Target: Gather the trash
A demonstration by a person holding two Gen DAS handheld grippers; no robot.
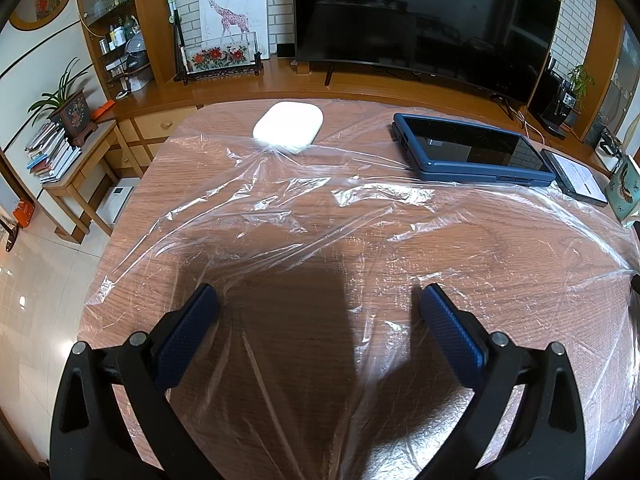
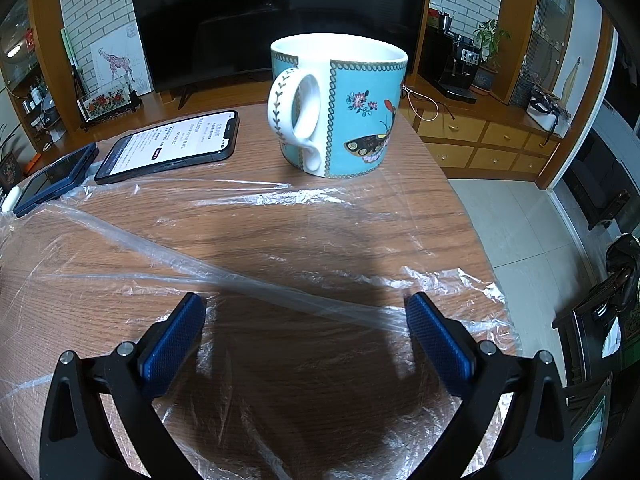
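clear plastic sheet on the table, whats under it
Under the crumpled clear plastic sheet only the round wood-grain table shows through. Its far edge seems tucked beneath the white oval case and blue-cased tablet, but that contact is unclear.

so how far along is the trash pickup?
Nothing looks done yet: the clear plastic sheet lies spread over the table. Nothing in hand: left gripper and right gripper both hang over it, jaws open and empty. Left to do: grab the sheet, whose far edge lies under the white case and tablet.
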